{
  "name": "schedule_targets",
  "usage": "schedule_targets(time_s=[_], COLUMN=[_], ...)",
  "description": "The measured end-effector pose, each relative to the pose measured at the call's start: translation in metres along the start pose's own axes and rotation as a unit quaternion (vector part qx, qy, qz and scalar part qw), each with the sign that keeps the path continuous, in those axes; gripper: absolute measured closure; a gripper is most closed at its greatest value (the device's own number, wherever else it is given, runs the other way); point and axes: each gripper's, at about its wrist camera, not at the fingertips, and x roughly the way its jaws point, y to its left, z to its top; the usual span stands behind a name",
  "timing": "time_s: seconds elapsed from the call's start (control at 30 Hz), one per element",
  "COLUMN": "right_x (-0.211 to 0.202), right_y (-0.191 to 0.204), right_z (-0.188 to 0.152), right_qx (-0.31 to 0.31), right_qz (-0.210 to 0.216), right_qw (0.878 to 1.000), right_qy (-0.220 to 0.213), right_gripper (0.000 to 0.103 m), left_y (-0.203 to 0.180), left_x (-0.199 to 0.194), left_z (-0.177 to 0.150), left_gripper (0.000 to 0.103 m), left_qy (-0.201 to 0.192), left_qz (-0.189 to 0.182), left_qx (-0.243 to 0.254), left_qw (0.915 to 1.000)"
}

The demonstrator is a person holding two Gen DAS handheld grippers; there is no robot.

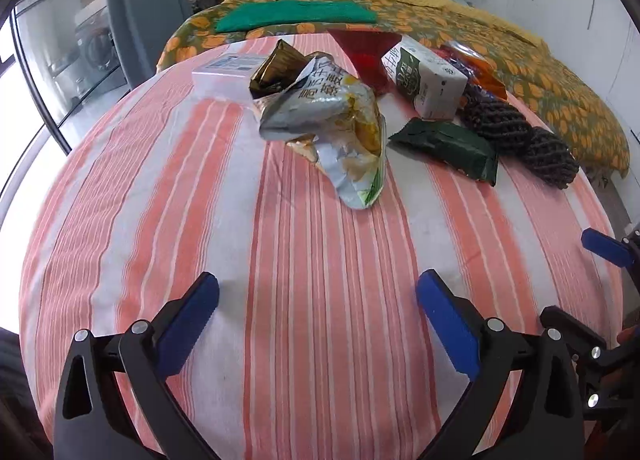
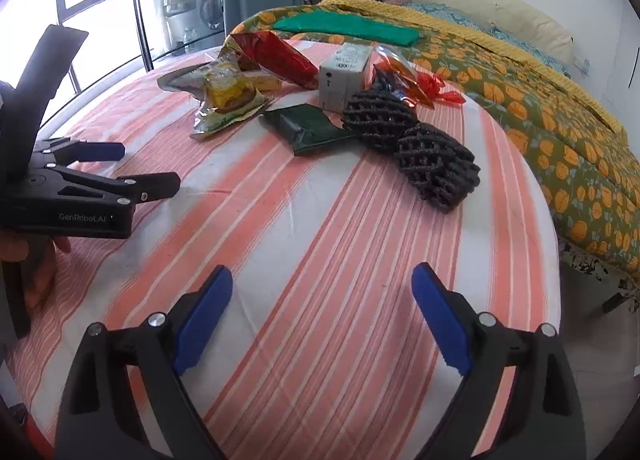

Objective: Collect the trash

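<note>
Trash lies on a round table with a pink striped cloth (image 1: 240, 260). A crumpled silver chip bag (image 1: 332, 120) sits in the middle, seen from the right wrist as (image 2: 224, 100). Beside it lie a dark green packet (image 1: 444, 148), a white carton (image 1: 424, 80), a red wrapper (image 2: 276, 56) and two black foam nets (image 2: 412, 148). My left gripper (image 1: 316, 300) hangs open over bare cloth, short of the chip bag. My right gripper (image 2: 322, 292) is open too, nothing between its fingers, near the table's front.
A clear plastic box (image 1: 224, 72) stands at the table's far left. A bed with an orange-flowered cover (image 2: 540, 100) and a green cloth (image 2: 348, 28) runs behind and to the right. Glass doors (image 2: 100, 0) are on the left.
</note>
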Motion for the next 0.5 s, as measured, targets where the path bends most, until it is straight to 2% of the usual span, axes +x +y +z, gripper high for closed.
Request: schedule_targets(time_s=[0.17, 0.27, 0.5], right_x=[0.005, 0.009, 0.007], right_y=[-0.001, -0.009, -0.006], right_z=[0.0, 0.001, 0.001], right_qx=[0.0, 0.025, 0.019], right_qz=[-0.001, 0.016, 0.0], right_qw=[1.0, 0.999, 1.0], right_qy=[0.007, 0.017, 0.012], right_gripper=[0.011, 0.009, 0.009], left_y=[-0.003, -0.004, -0.003], left_x=[0.002, 0.002, 0.002], left_z=[0.0, -0.001, -0.001], left_gripper=[0.004, 0.004, 0.004], left_qy=[0.001, 0.001, 0.001], left_qz=[0.004, 0.003, 0.002], left_qx=[0.002, 0.001, 0.001], left_qw=[1.0, 1.0, 1.0])
